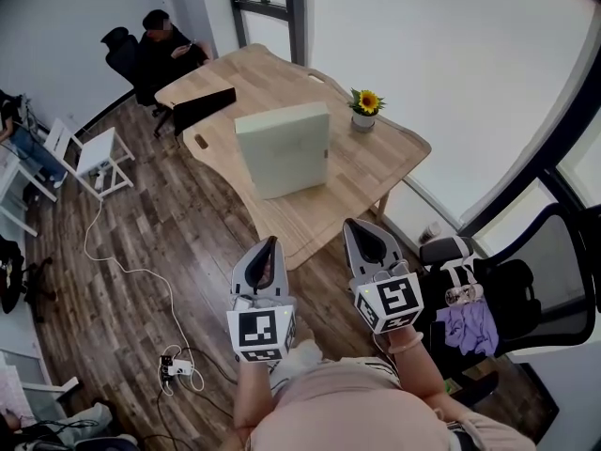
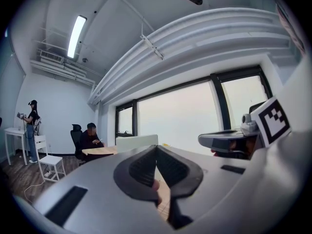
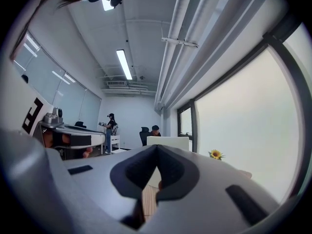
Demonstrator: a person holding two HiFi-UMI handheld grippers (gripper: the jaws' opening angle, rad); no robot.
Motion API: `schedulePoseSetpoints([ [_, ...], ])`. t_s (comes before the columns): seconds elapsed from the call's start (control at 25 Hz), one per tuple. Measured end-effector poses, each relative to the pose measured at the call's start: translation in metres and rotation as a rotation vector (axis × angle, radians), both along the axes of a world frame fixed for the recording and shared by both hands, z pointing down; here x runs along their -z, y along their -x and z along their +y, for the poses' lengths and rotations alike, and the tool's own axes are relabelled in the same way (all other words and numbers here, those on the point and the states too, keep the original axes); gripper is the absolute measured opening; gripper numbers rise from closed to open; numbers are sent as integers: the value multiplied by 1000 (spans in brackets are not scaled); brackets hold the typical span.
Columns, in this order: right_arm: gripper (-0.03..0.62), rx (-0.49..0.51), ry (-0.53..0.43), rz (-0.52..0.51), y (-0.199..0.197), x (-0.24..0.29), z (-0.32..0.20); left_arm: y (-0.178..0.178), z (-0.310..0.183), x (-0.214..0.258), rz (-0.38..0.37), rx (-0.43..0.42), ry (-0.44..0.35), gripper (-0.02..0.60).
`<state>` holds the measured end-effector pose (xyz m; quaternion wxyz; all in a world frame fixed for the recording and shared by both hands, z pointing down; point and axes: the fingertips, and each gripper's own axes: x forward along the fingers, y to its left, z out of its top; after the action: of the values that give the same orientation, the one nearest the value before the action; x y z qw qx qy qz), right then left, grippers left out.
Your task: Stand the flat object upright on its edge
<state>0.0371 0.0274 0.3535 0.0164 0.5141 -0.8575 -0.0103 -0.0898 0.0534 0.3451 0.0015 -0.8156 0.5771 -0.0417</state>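
Note:
A pale, flat box [image 1: 284, 148] stands upright on its edge near the middle of the wooden table [image 1: 385, 163]. Both gripper views catch it from low down: the box [image 2: 136, 141] in the left gripper view and the box [image 3: 168, 141] in the right. My left gripper [image 1: 272, 242] hangs shut over the floor just short of the table's near edge, with nothing held. To its right my right gripper [image 1: 362, 225] is shut too and empty, its tips over the table's near corner. Neither gripper touches the box.
A small potted sunflower [image 1: 364, 107] stands at the table's right side and a dark laptop [image 1: 204, 105] at its left. A seated person [image 1: 166, 48] is at the far end. White stools [image 1: 94, 156], a floor cable [image 1: 122, 266] and a black office chair [image 1: 512, 289] surround me.

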Motion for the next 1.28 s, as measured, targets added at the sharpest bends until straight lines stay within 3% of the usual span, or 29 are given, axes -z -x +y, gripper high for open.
schedulePoseSetpoints([
  [0.24, 0, 40, -32, 69, -8, 3, 19, -18, 18, 4, -10, 12, 2, 11],
  [0.76, 0, 87, -58, 88, -41, 9, 51, -62, 43, 9, -26, 33, 3, 11],
  [1.28, 0, 81, -40, 44, -66, 3, 57, -88, 58, 10, -46, 26, 21, 11],
])
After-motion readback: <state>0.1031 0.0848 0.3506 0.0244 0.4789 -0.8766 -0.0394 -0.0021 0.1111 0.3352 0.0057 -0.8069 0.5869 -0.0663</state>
